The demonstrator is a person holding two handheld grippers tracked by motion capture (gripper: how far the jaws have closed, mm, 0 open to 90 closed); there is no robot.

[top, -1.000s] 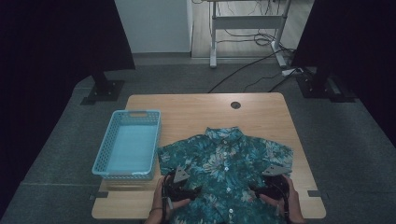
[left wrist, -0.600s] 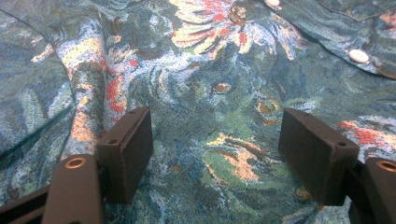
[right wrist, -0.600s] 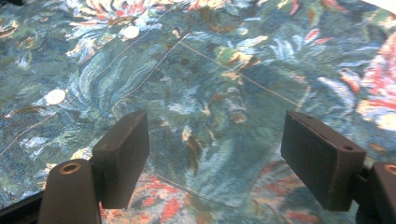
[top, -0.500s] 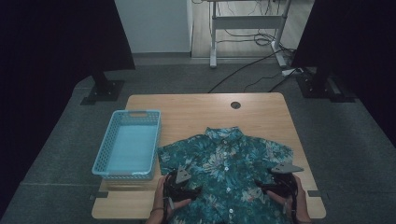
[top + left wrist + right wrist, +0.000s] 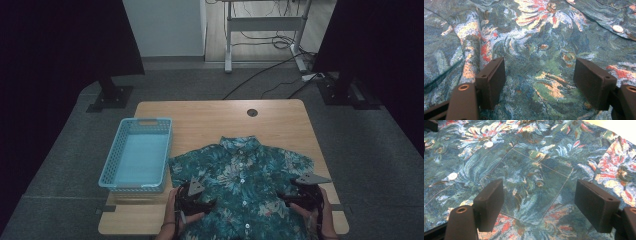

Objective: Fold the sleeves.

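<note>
A teal floral short-sleeved shirt [image 5: 245,180] lies flat, buttoned, collar away from me, on the near half of the wooden table [image 5: 220,117]. My left gripper [image 5: 207,202] rests over the shirt's lower left part, jaws wide apart above the cloth [image 5: 541,75], nothing between them. My right gripper [image 5: 287,200] hovers over the lower right part, near the chest pocket [image 5: 536,192]; its jaws also stand open and empty. White buttons [image 5: 452,176] run along the placket between the two.
A light blue plastic basket [image 5: 137,155], empty, stands on the table's left side beside the shirt. A round cable hole [image 5: 252,113] sits near the far edge. Bare wood lies beyond the collar. Black stands and cables are on the floor behind.
My right gripper has shifted a little to the right and lifted off the shirt's lower right part. The left gripper and the shirt have stayed put.
</note>
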